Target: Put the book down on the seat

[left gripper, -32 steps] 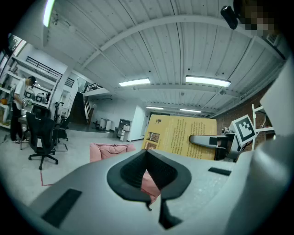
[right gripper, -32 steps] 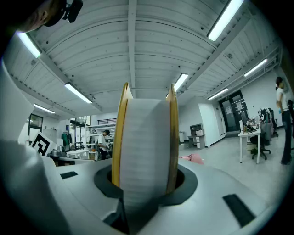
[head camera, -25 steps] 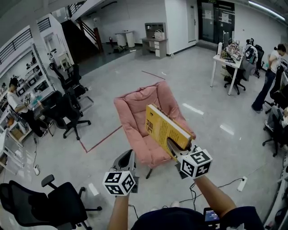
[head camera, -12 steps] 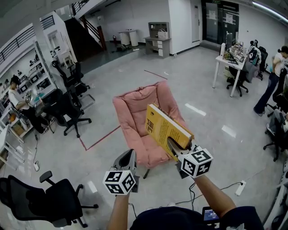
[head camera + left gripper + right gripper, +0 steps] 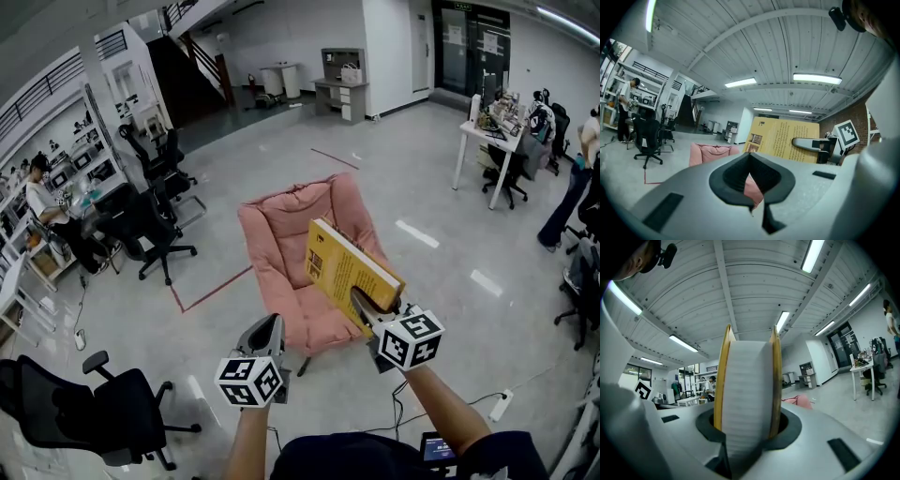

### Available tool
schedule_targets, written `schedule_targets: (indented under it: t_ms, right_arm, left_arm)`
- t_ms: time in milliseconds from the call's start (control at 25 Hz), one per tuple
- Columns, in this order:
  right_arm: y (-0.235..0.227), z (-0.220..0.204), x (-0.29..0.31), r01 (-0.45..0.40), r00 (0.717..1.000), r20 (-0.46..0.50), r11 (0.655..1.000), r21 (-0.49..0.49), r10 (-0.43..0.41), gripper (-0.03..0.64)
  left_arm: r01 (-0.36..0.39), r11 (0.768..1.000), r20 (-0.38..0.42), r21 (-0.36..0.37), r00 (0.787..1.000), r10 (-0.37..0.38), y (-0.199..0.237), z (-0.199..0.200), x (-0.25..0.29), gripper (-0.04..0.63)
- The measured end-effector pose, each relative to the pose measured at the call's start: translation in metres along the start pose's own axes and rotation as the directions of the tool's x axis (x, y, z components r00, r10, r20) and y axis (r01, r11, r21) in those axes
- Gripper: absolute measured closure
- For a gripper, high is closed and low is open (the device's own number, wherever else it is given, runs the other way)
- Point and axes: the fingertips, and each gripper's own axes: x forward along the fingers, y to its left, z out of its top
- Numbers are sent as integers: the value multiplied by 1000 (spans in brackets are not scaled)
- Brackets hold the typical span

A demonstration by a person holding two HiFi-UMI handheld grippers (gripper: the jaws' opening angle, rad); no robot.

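Note:
A thick yellow book [image 5: 342, 267] is held tilted in the air, with my right gripper [image 5: 361, 305] shut on its near edge. It hangs over the right front part of a pink cushioned seat [image 5: 281, 234] that stands on the grey floor. In the right gripper view the book's white page block [image 5: 747, 390] fills the space between the jaws. My left gripper [image 5: 267, 330] is lower left of the book, in front of the seat, shut and empty. The left gripper view shows the book's cover [image 5: 783, 138] and the seat [image 5: 705, 152] beyond.
Black office chairs [image 5: 150, 234] stand at the left, another [image 5: 84, 412] near my left side. A red tape line [image 5: 211, 291] runs on the floor left of the seat. A white desk [image 5: 492, 141] with people is at the far right. A power strip [image 5: 500, 405] lies at the lower right.
The head view has drifted a little, so the room sits slightly lower in frame. The book and both grippers keep the same places and grip.

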Motion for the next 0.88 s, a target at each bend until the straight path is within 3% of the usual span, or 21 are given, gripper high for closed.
schedule_targets:
  t_ms: [880]
  right_arm:
    - [-21, -7, 19, -35, 999, -13, 999, 39, 35, 462]
  left_arm:
    - [-44, 999, -10, -4, 999, 44, 0, -3, 13, 591]
